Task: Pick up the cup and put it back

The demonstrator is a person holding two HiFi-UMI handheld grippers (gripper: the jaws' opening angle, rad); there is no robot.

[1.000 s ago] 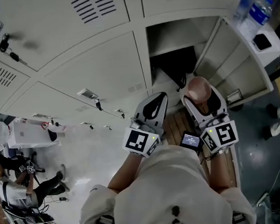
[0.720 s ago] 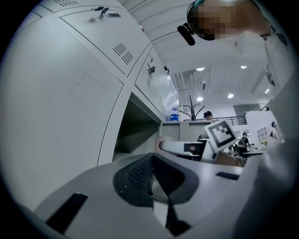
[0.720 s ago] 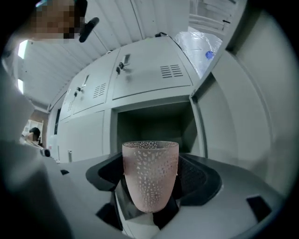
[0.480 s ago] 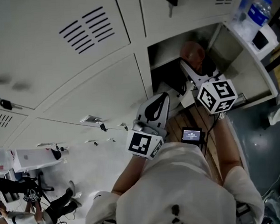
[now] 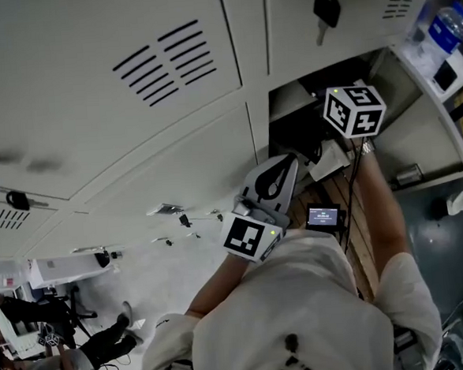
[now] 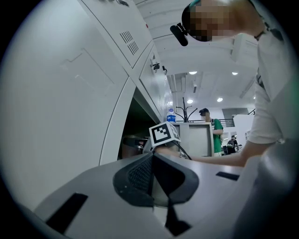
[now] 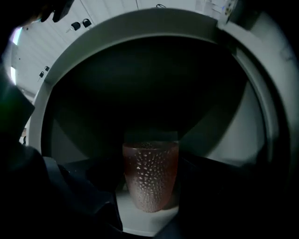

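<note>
Grey lockers [image 5: 132,124] surround me; my right gripper [image 7: 150,182] clasps the cup [image 7: 150,172] over a pale shelf [image 7: 140,217], left gripper [image 6: 152,162] clenched empty.

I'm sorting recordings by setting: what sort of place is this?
Probably a locker room: pale grey metal locker doors with vent slots, a black key hanging in one lock, one compartment open.

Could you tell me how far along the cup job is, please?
Done: the pink dimpled translucent cup is gripped in the right tool. In hand: it is inside the open grey locker compartment, at its pale shelf; contact unclear. Left: release, withdraw. The left tool is shut, empty.
</note>
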